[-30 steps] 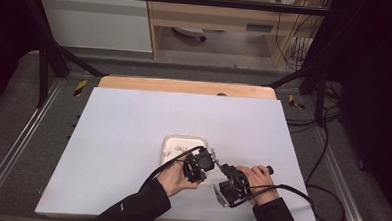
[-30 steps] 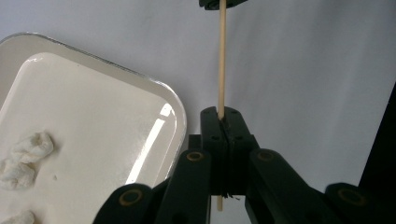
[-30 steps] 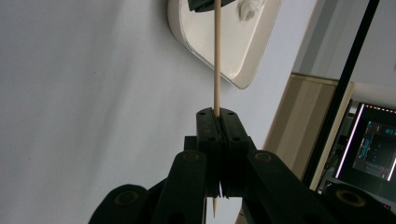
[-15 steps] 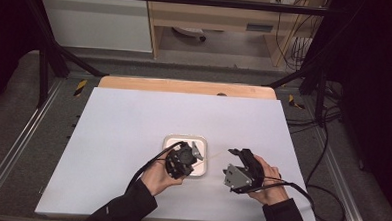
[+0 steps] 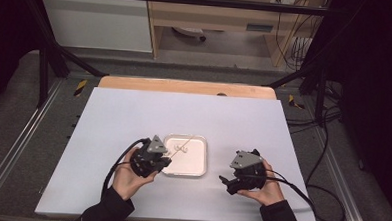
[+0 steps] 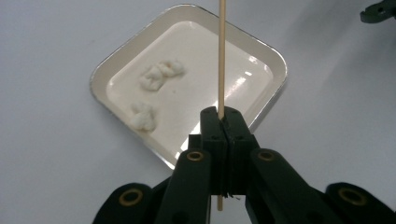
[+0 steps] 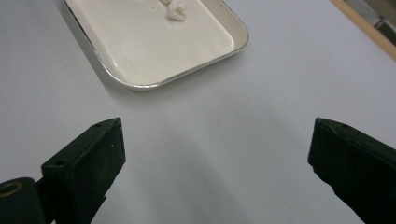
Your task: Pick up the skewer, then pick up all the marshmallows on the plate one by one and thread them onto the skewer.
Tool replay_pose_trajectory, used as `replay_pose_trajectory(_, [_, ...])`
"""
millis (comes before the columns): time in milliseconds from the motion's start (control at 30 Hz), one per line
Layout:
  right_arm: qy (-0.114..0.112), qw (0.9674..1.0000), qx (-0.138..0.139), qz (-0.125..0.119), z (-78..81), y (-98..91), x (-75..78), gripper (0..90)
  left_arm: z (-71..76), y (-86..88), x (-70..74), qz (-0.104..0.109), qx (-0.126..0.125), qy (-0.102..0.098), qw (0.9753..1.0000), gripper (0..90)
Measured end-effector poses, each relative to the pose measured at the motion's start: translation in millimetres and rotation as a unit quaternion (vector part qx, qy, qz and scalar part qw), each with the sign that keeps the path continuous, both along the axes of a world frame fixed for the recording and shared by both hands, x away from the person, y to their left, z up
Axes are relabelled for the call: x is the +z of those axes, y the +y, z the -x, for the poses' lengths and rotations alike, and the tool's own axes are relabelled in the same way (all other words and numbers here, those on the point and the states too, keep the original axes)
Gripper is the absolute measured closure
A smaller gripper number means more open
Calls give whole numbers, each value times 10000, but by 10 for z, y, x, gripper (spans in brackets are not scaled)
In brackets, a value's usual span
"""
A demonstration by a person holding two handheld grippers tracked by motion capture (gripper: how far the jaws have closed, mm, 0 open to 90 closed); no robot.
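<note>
Now my left gripper (image 6: 223, 122) has its jaws clamped on the skewer (image 6: 221, 56), slanting over the tray (image 6: 266, 100) on the table. I'd judge spearing a white lump (image 6: 161, 74) comes next: keep the stick steady. My right gripper (image 7: 215, 158) waits, jaws wide, beside the tray.

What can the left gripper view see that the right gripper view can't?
Left gripper view: a thin wooden stick pinched between shut black fingers, reaching out over the tray, and two white lumps in the tray.

Right gripper view: its own fingers spread wide apart with nothing between them, and a strip of wooden table edge at the top right.

Both: the shallow white tray with a shiny rim, sitting on the pale table top, with white stuff in it.
</note>
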State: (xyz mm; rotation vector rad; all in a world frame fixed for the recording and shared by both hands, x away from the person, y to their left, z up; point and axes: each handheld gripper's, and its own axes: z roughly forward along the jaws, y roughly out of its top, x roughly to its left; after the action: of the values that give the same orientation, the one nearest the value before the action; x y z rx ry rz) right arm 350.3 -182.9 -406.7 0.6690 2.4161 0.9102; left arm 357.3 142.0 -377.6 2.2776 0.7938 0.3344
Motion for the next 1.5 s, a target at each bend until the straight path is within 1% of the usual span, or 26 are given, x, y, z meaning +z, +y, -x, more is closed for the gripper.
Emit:
replay_pose_trajectory(33, [83, 9999, -35, -96, -12, 16, -6, 27, 9, 50, -12, 36, 54, -29, 10000, 888])
replay_pose_trajectory(67, [177, 9994, -74, -294, -32, 38, -11, 24, 16, 86, -24, 90, 95, -46, 9999, 887])
replay_pose_trajectory(100, [177, 9994, -74, -294, -32, 38, -11, 24, 26, 142, -44, 158, 152, -45, 9997, 888])
replay_pose_trajectory(133, [243, 9987, -93, -434, -49, 55, -15, 23, 36, 183, -59, 197, 207, -83, 9996, 888])
replay_pose_trajectory(167, [268, 9983, -131, -492, -63, 69, -20, 22, 40, 212, -70, 221, 243, -102, 9994, 888])
replay_pose_trajectory(200, [324, 9980, -242, -481, -93, 97, -31, 9, 46, 261, -85, 280, 288, -134, 9991, 887])
replay_pose_trajectory(233, [349, 9978, -284, -482, -106, 114, -37, 8, 50, 297, -96, 337, 323, -176, 9988, 887])
replay_pose_trajectory(333, [339, 9978, -329, -469, -124, 146, -46, 8, 77, 384, -116, 429, 450, -314, 9976, 888])
replay_pose_trajectory(400, [403, 9969, -359, -579, -154, 186, -48, 8, 96, 435, -122, 526, 493, -331, 9969, 888])
replay_pose_trajectory(433, [423, 9961, -370, -677, -175, 215, -45, 8, 105, 453, -124, 571, 507, -343, 9965, 888])
replay_pose_trajectory(567, [464, 9942, -390, -890, -264, 343, -25, 9, 145, 520, -141, 655, 578, -384, 9954, 888])
replay_pose_trajectory(633, [501, 9937, -408, -913, -317, 404, -14, 9, 153, 552, -157, 681, 597, -390, 9951, 888])
replay_pose_trajectory(733, [603, 9919, -457, -1019, -416, 518, -11, 10, 158, 597, -174, 722, 633, -388, 9946, 888])
replay_pose_trajectory(767, [608, 9917, -457, -1038, -482, 601, -16, 16, 161, 607, -180, 744, 641, -403, 9944, 888])
replay_pose_trajectory(800, [608, 9917, -457, -1038, -482, 601, -16, 16, 169, 625, -188, 771, 648, -432, 9940, 888])
replay_pose_trajectory(867, [637, 9907, -488, -1099, -545, 686, -27, 20, 175, 645, -199, 798, 658, -430, 9937, 888])
replay_pose_trajectory(933, [673, 9892, -508, -1200, -601, 770, -49, 35, 183, 667, -196, 845, 657, -461, 9932, 888])
replay_pose_trajectory(967, [756, 9879, -529, -1249, -640, 823, -69, 45, 182, 671, -195, 847, 666, -469, 9931, 888])
replay_pose_trajectory(1000, [805, 9876, -507, -1252, -665, 849, -80, 56, 181, 678, -196, 862, 683, -489, 9927, 888])
replay_pose_trajectory(1067, [854, 9874, -568, -1204, -717, 922, -108, 72, 174, 681, -199, 859, 663, -458, 9930, 888])
replay_pose_trajectory(1100, [866, 9885, -543, -1116, -745, 950, -117, 80, 173, 682, -202, 854, 676, -459, 9930, 888])
replay_pose_trajectory(1133, [882, 9887, -519, -1091, -776, 982, -128, 94, 169, 684, -205, 852, 669, -446, 9931, 888])
replay_pose_trajectory(1167, [929, 9885, -486, -1086, -797, 1005, -132, 117, 168, 687, -205, 849, 679, -455, 9930, 888])
replay_pose_trajectory(1333, [998, 9884, -366, -1086, -898, 1131, -194, 250, 155, 696, -214, 870, 695, -436, 9928, 888])
replay_pose_trajectory(1400, [980, 9895, -367, -1002, -931, 1161, -225, 293, 150, 698, -220, 862, 693, -413, 9930, 888])
replay_pose_trajectory(1500, [1030, 9895, -365, -942, -973, 1202, -263, 352, 147, 697, -226, 859, 680, -401, 9932, 888])
